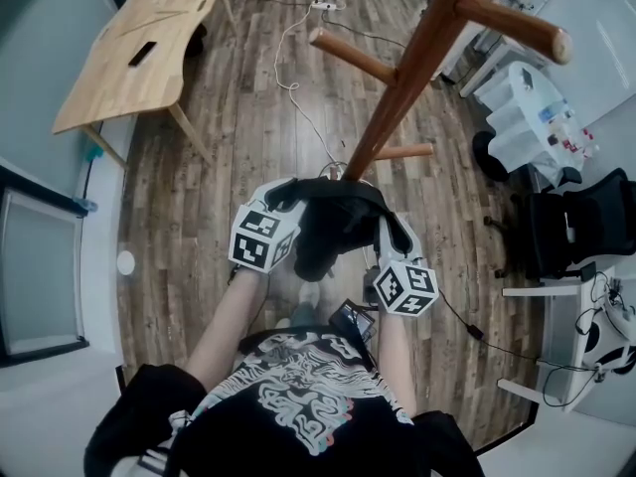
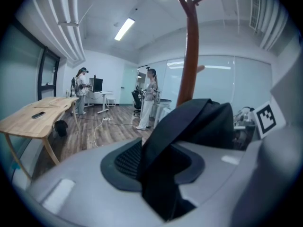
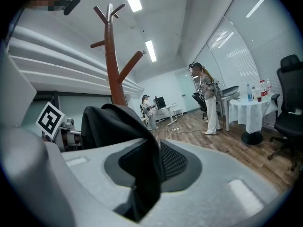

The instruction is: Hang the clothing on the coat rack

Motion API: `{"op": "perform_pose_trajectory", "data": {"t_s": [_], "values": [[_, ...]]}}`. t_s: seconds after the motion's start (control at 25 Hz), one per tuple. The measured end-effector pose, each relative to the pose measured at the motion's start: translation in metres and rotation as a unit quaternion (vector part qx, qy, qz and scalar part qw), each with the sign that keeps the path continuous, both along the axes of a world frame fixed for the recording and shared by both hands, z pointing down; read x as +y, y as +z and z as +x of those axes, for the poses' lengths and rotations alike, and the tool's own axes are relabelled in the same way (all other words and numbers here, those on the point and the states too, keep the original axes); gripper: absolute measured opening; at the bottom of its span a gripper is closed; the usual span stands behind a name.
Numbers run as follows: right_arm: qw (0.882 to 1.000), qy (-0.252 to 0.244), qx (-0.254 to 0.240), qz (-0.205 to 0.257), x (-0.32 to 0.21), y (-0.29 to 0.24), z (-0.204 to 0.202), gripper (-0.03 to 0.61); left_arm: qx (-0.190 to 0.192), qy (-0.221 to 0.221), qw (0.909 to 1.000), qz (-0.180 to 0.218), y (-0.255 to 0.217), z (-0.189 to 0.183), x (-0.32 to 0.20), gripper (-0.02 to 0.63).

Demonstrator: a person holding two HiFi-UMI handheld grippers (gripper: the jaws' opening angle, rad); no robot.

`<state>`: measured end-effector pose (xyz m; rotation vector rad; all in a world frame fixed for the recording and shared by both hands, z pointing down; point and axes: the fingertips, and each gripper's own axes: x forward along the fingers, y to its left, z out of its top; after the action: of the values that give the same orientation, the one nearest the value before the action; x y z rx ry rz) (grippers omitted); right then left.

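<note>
The black fabric garment (image 1: 333,222) hung bunched between both tongs, at chest height just before the brown wooden coat rack (image 1: 407,68). The left tongs (image 1: 281,199) stood released, a fold draped loosely between the jaws. The right tongs (image 1: 393,232) were clenched on another fold.

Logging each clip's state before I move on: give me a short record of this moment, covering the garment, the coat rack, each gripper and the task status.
garment: black clothing, bunched between both grippers, in front of the rack's pole
coat rack: brown wood, visible pegs bare
left gripper: jaws apart, fabric draped between them
right gripper: closed on the fabric
task status: not yet hung
</note>
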<state>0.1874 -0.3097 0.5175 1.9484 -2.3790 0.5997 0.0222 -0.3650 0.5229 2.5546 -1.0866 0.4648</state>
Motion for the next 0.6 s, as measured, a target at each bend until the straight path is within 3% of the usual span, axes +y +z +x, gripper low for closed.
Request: {"op": "perform_pose_trajectory", "data": {"t_s": [0.6], "values": [[1.0, 0.028, -0.007, 0.005, 0.022, -0.005, 0.008, 0.077, 0.035, 0.008, 0.9993, 0.001, -0.015, -0.004, 0.023, 0.126]]}}
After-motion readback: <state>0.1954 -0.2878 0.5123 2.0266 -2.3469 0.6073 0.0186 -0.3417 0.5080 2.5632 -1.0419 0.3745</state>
